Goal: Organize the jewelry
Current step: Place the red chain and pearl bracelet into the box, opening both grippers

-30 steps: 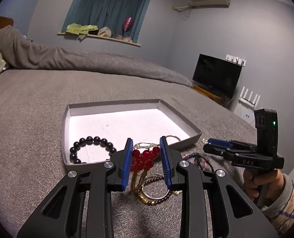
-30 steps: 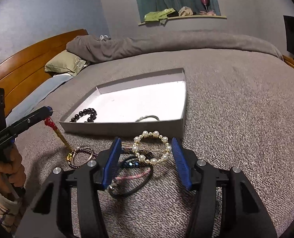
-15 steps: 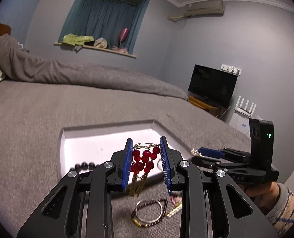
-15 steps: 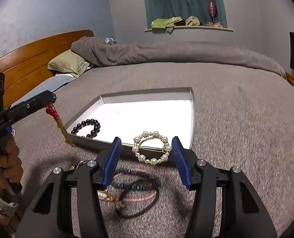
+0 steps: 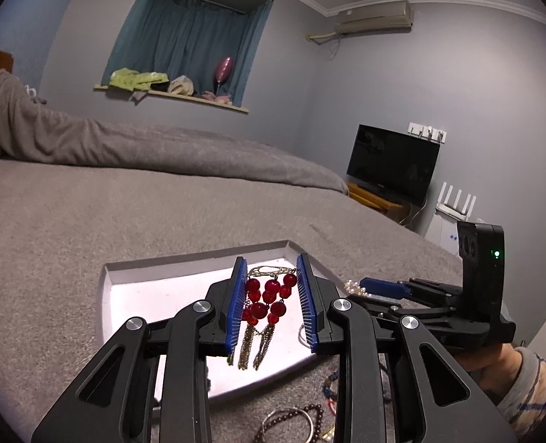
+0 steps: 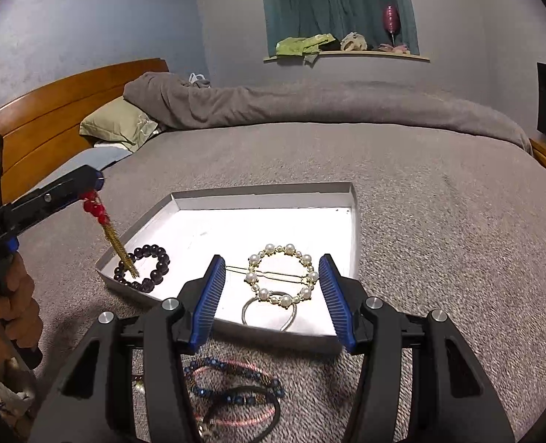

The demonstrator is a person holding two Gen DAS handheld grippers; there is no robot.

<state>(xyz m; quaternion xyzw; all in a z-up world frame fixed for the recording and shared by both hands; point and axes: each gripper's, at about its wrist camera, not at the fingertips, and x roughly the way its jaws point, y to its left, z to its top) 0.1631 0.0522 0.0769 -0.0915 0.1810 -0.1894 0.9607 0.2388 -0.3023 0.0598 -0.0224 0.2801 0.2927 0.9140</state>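
My left gripper (image 5: 271, 288) is shut on a red bead earring (image 5: 267, 297) with gold tassels and holds it above the white tray (image 5: 105, 288); it shows in the right wrist view (image 6: 96, 205) over the tray's left end. My right gripper (image 6: 271, 291) is shut on a pearl ring hair clip (image 6: 282, 275) and holds it above the tray (image 6: 354, 221). A black bead bracelet (image 6: 144, 269) and a thin silver hoop (image 6: 269, 313) lie in the tray.
On the grey bedspread in front of the tray lie blue bead and pink cord bracelets (image 6: 232, 387) and a dark bead bracelet with a ring (image 5: 291, 421). Rolled duvet (image 6: 310, 107), pillow (image 6: 118, 125) and wooden headboard (image 6: 62, 110) are behind. A TV (image 5: 393, 164) stands at right.
Both grippers rose from the bedspread with their jewelry and moved forward over the tray. The earring tassels now hang free above the tray.
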